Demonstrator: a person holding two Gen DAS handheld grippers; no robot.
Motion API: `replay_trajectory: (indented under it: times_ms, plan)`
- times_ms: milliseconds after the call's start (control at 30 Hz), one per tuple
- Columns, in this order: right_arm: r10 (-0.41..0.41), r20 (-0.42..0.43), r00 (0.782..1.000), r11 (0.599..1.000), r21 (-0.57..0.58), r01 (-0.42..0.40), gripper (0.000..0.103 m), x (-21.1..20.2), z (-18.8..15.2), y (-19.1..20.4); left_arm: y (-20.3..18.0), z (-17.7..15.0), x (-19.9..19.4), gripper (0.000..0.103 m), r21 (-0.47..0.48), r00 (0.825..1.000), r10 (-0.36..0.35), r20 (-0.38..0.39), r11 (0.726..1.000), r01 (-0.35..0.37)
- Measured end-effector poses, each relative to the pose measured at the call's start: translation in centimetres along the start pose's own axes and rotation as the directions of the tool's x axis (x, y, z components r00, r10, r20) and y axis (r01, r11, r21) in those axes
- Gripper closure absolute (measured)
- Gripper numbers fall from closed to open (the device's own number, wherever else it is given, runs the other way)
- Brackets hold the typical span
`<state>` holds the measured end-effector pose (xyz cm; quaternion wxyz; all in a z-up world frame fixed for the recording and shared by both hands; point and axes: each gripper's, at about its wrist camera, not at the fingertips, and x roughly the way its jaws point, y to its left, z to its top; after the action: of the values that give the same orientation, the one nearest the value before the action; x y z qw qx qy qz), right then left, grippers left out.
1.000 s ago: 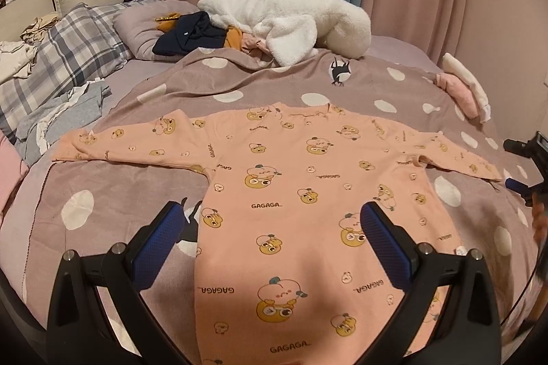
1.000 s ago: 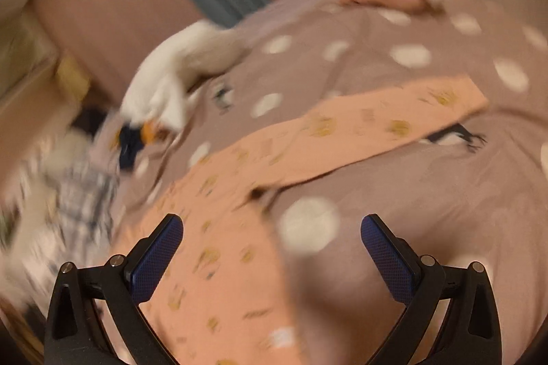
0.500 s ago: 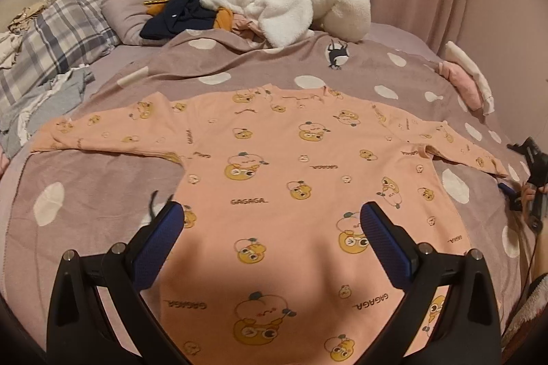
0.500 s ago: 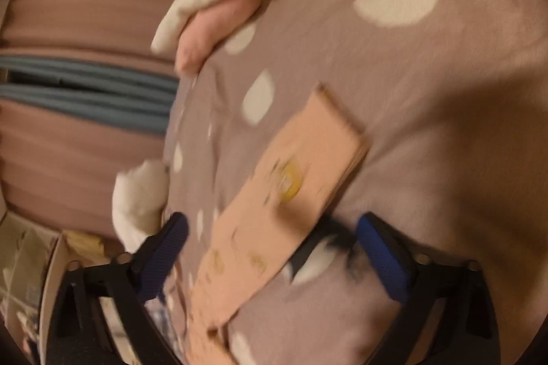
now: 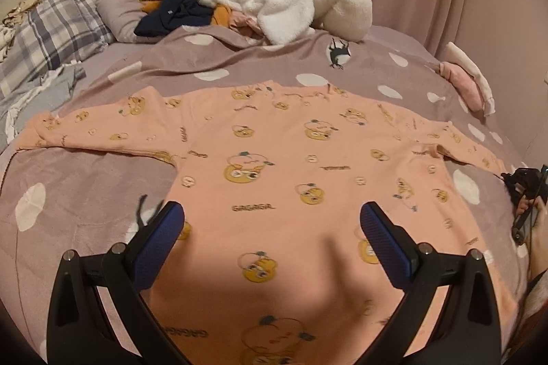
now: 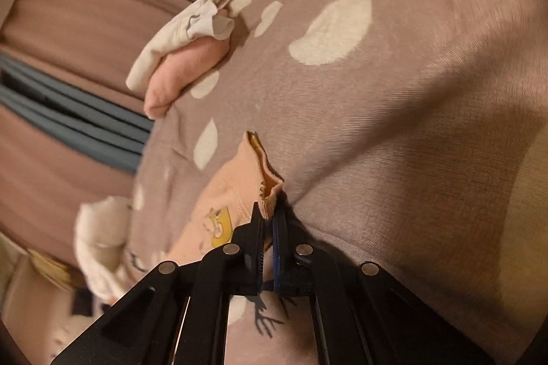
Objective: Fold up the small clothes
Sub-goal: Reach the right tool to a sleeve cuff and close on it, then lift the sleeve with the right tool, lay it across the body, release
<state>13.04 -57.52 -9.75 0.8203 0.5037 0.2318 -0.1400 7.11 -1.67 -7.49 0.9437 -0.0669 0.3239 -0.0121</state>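
A peach long-sleeved baby top (image 5: 274, 180) with yellow cartoon prints lies spread flat on a mauve spotted blanket (image 5: 85, 193), sleeves out to both sides. My left gripper (image 5: 272, 228) is open and empty, hovering over the lower body of the top. My right gripper (image 6: 269, 214) is shut on the cuff of the right sleeve (image 6: 260, 173), low against the blanket (image 6: 394, 125). It also shows at the right edge of the left wrist view (image 5: 524, 190), at the sleeve's end.
A white fleece garment (image 5: 284, 1), dark blue and orange clothes (image 5: 178, 12) and plaid pillows (image 5: 51, 32) lie at the bed's far side. A folded pink and white pile (image 5: 469, 80) sits at the right edge (image 6: 178, 63). Curtains hang behind.
My right gripper came down onto the right sleeve's cuff and closed on it. My left gripper moved forward and lower over the top, still open.
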Motion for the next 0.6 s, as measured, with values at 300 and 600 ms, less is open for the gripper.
replay_trajectory:
  times_ms: [300,600]
  plan:
    - [-0.199,0.04,0.979,0.969,-0.143,0.203,0.103,0.5,-0.4,1.5,4.1,-0.3,1.2,0.0,-0.18,0.976,-0.217,-0.033,0.961,0.208]
    - [-0.164,0.026,0.986,0.973,-0.161,0.166,0.102,-1.2,-1.2,5.3,5.8,-1.1,1.8,0.0,-0.259,0.981,-0.185,-0.05,0.951,0.166]
